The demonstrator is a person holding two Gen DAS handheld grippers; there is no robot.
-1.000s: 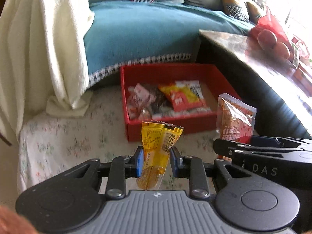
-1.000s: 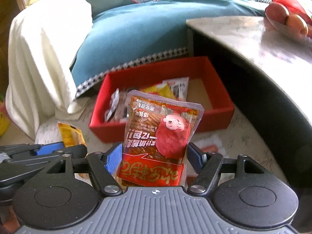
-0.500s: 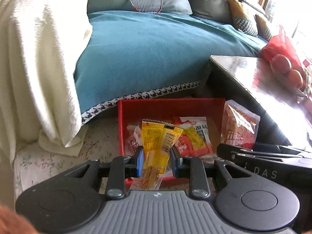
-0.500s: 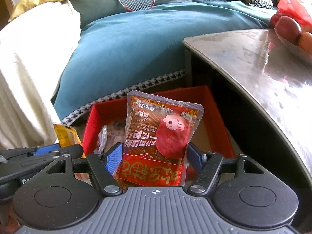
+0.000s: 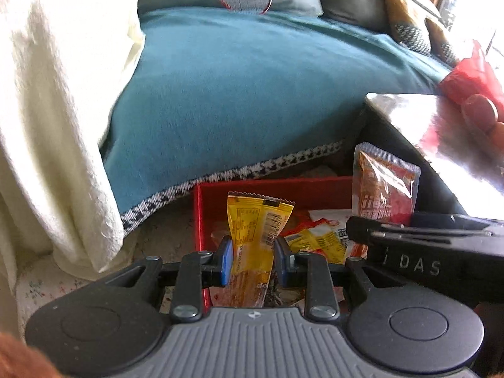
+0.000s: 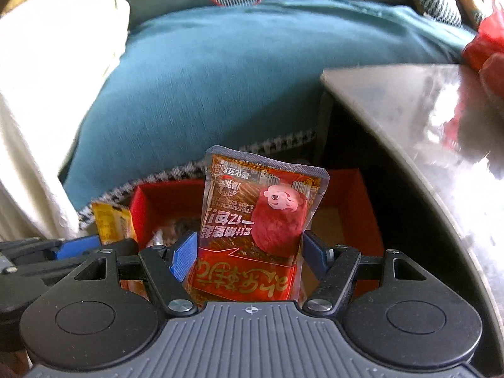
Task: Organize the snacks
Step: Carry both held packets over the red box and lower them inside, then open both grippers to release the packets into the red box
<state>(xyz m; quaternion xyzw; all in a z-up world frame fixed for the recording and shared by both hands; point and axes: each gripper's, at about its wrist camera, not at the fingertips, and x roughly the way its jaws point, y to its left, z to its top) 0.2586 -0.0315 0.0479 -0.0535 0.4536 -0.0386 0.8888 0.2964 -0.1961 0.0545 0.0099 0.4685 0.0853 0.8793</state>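
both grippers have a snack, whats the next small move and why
Probably open the left hand-held gripper to drop the yellow packet into the red box: the packet seems to hang over the box's left part, where other snacks already lie.

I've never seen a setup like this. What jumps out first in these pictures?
Two snack packets held up in front of the cameras: a yellow packet pinched between the jaws of the left gripper, and a red pouch with a pink cartoon face clamped in the right gripper. Just beyond them sits a red box with more snacks in it, below a big teal sofa.
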